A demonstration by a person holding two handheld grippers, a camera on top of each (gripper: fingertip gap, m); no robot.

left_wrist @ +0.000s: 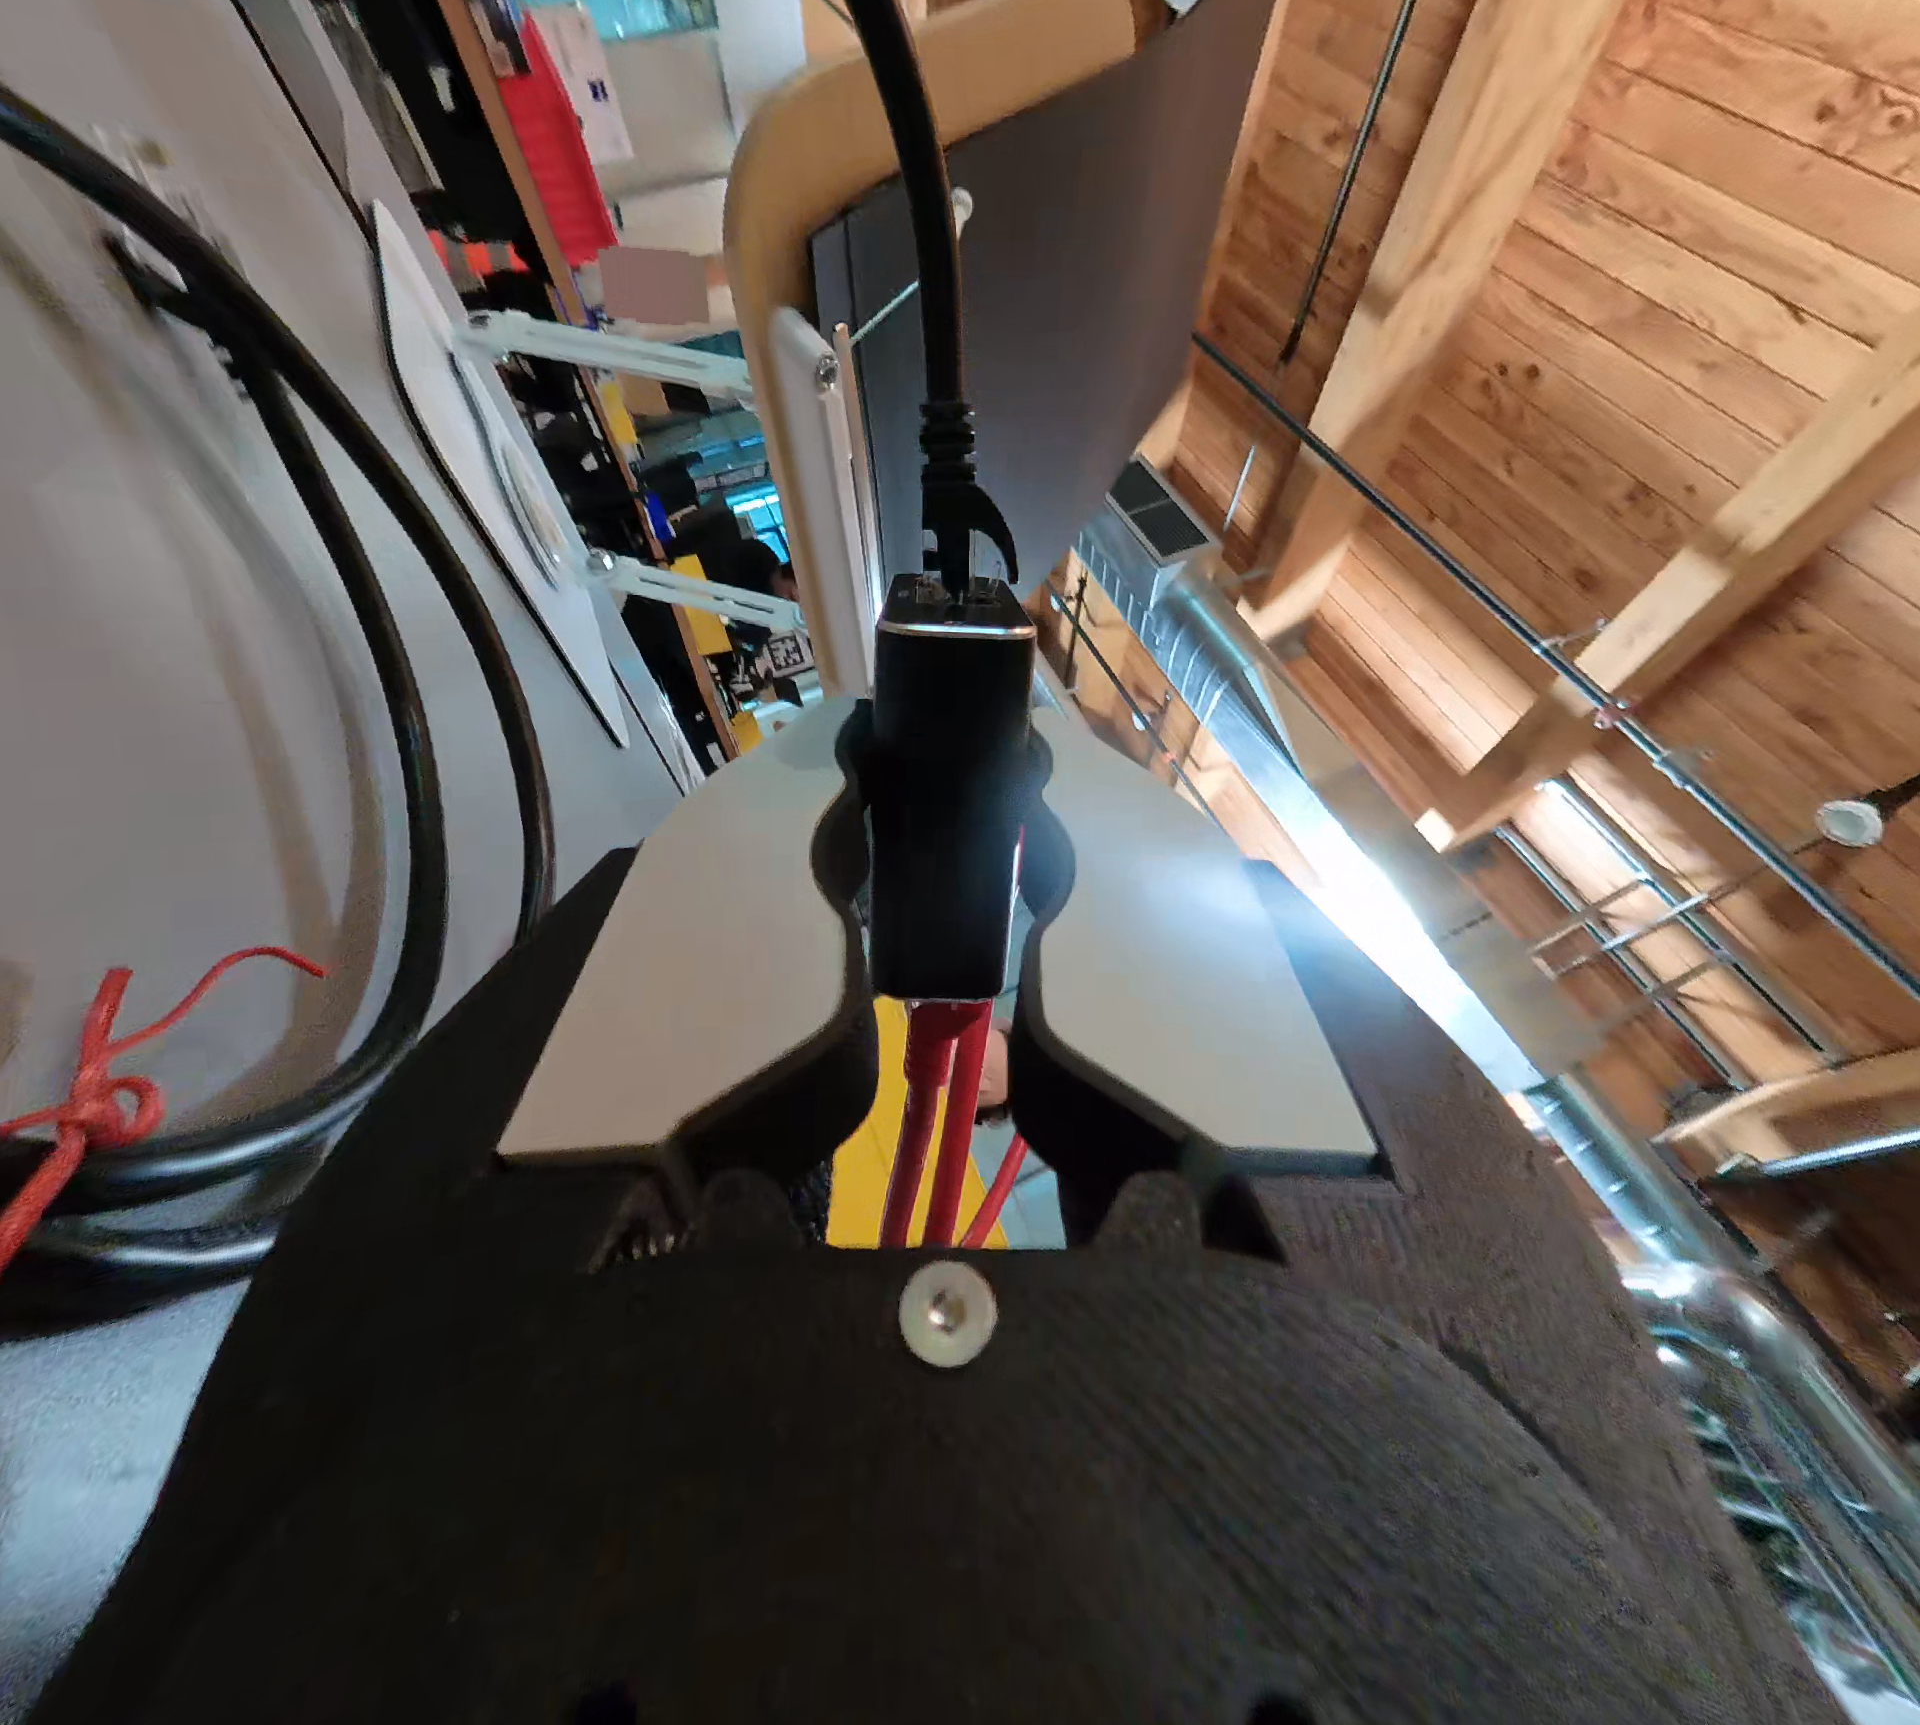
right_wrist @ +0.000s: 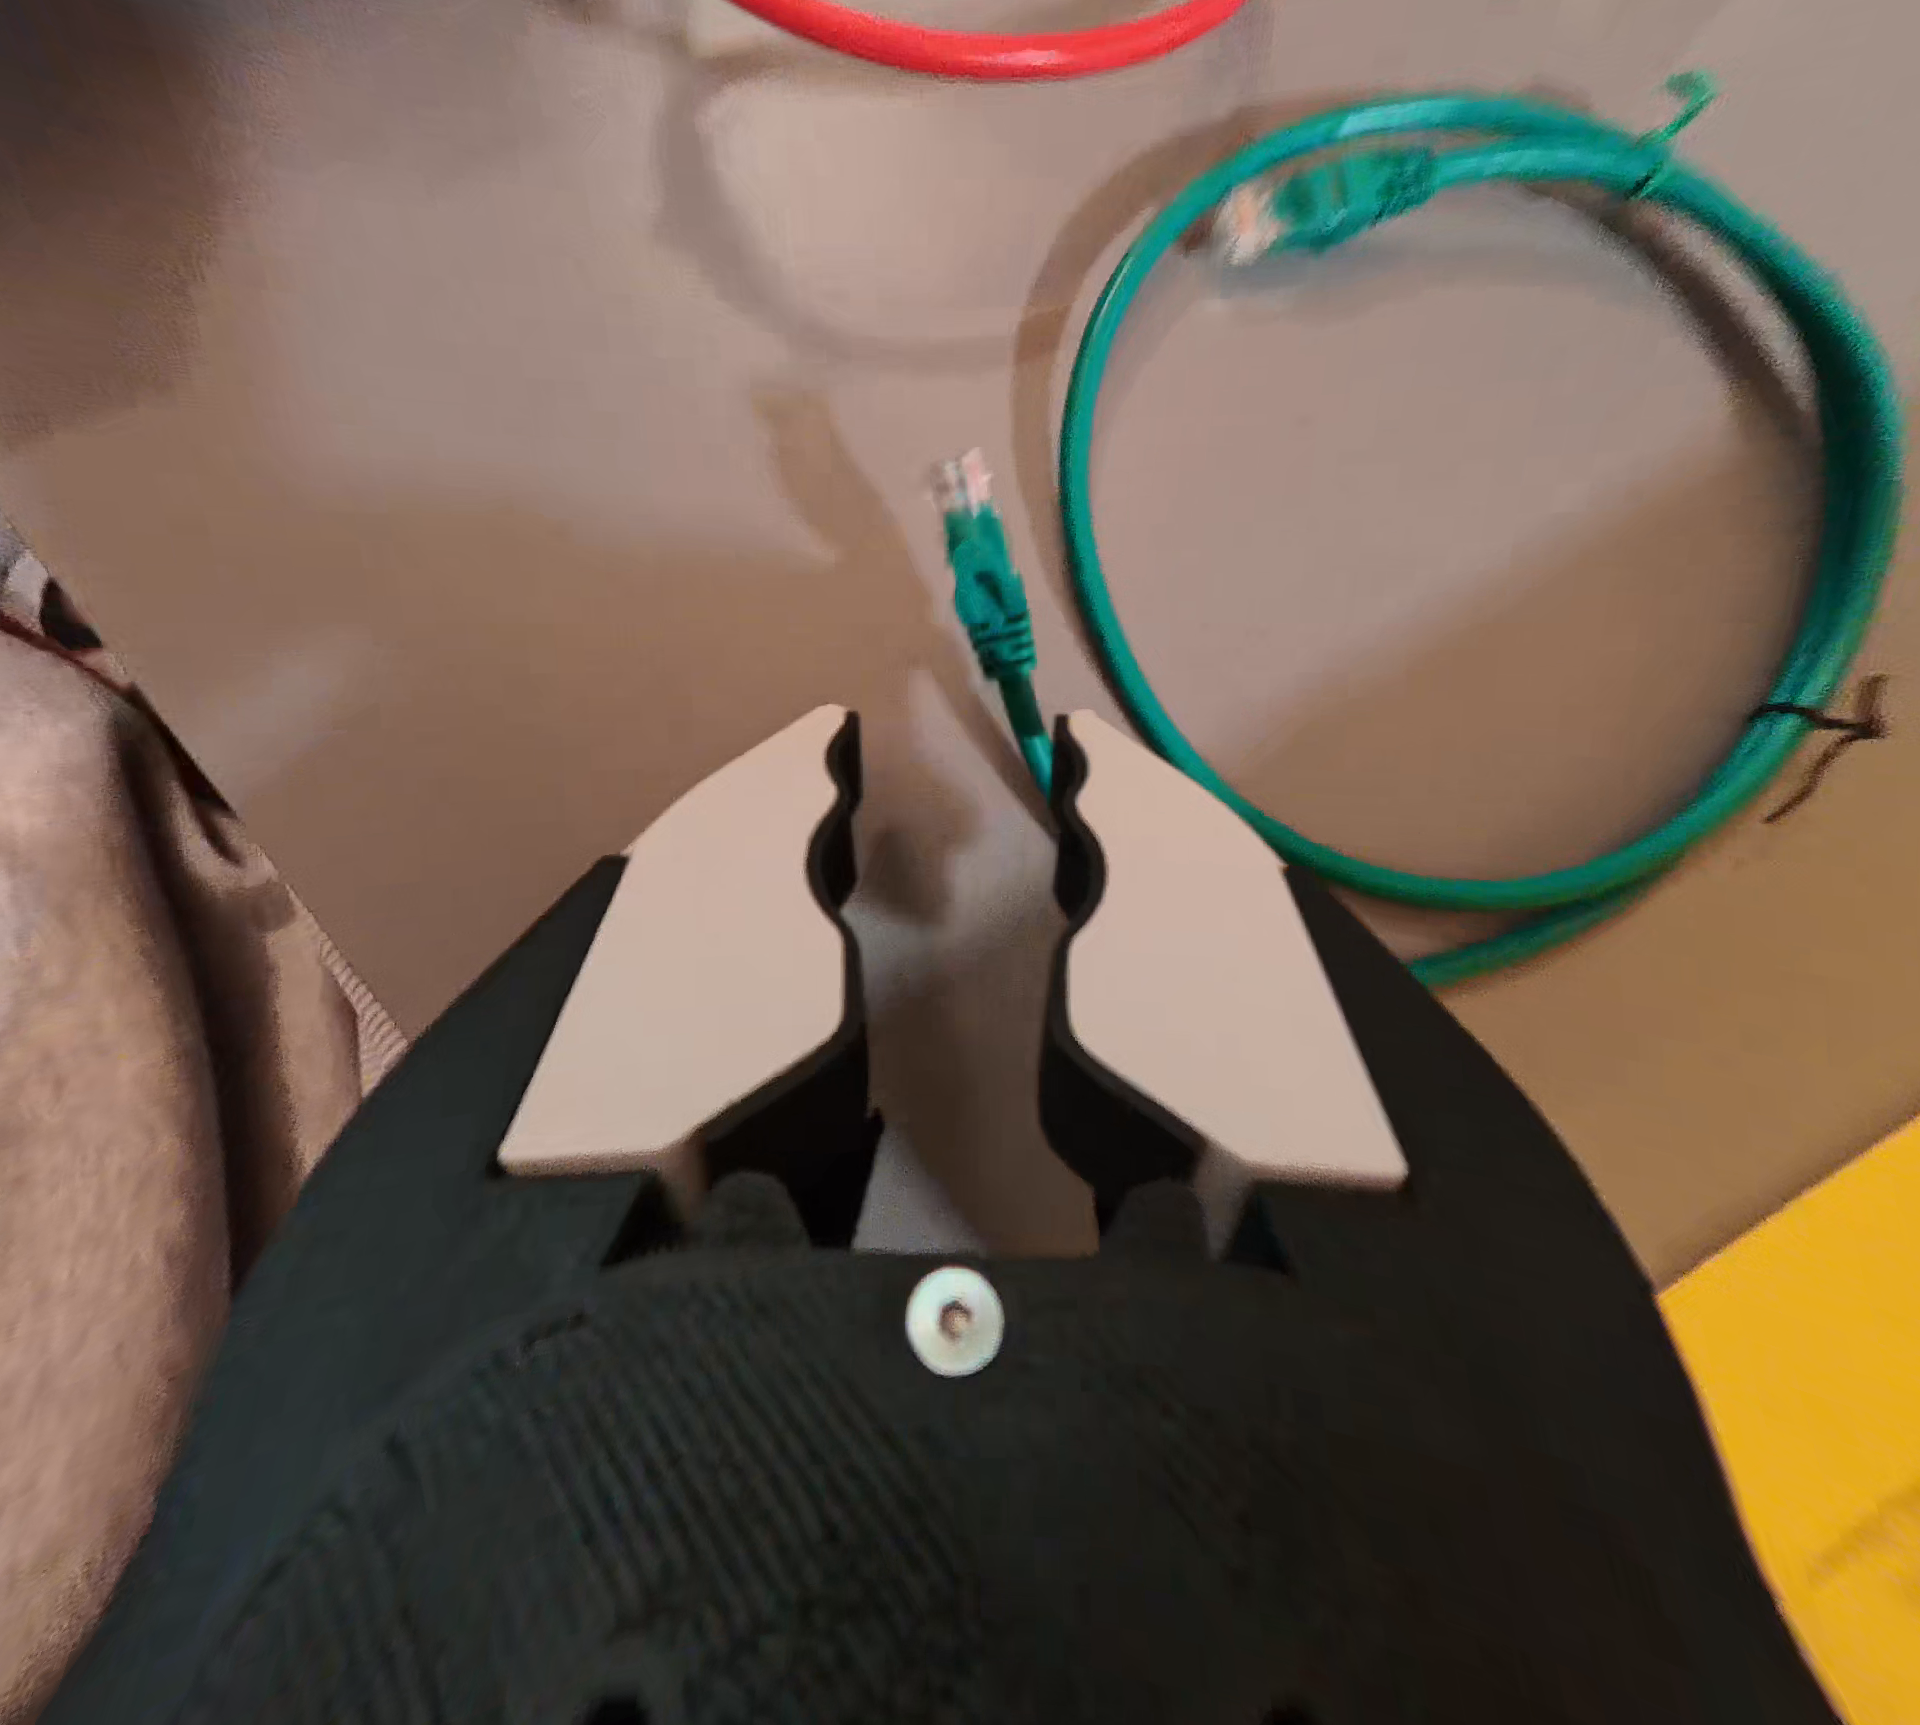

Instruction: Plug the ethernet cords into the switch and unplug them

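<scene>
In the left wrist view the left gripper [left_wrist: 951, 740] has its jaws clamped on the sides of the black switch [left_wrist: 951, 802], which stands lengthwise between the fingers at the picture's centre. A black ethernet cord [left_wrist: 914, 148] is plugged into the switch's far end and runs off toward 12 o'clock, while red cords [left_wrist: 940, 1125] leave its near end toward 6 o'clock. At 9 o'clock, loops of black cable [left_wrist: 416, 740] tied with red string [left_wrist: 94, 1093] lie on a pale surface; wooden beams and planks [left_wrist: 1558, 325] fill the side from 1 to 4 o'clock. In the right wrist view the right gripper [right_wrist: 956, 735] hangs over a tan tabletop [right_wrist: 416, 428], jaws parted with a narrow gap and nothing between them. A green cord's plug [right_wrist: 982, 574] lies just ahead of the right fingertip at 12 o'clock, its coil [right_wrist: 1455, 522] spreading toward 2 o'clock. A red cord [right_wrist: 935, 13] arcs at 12 o'clock, farther off. This view is blurred.
</scene>
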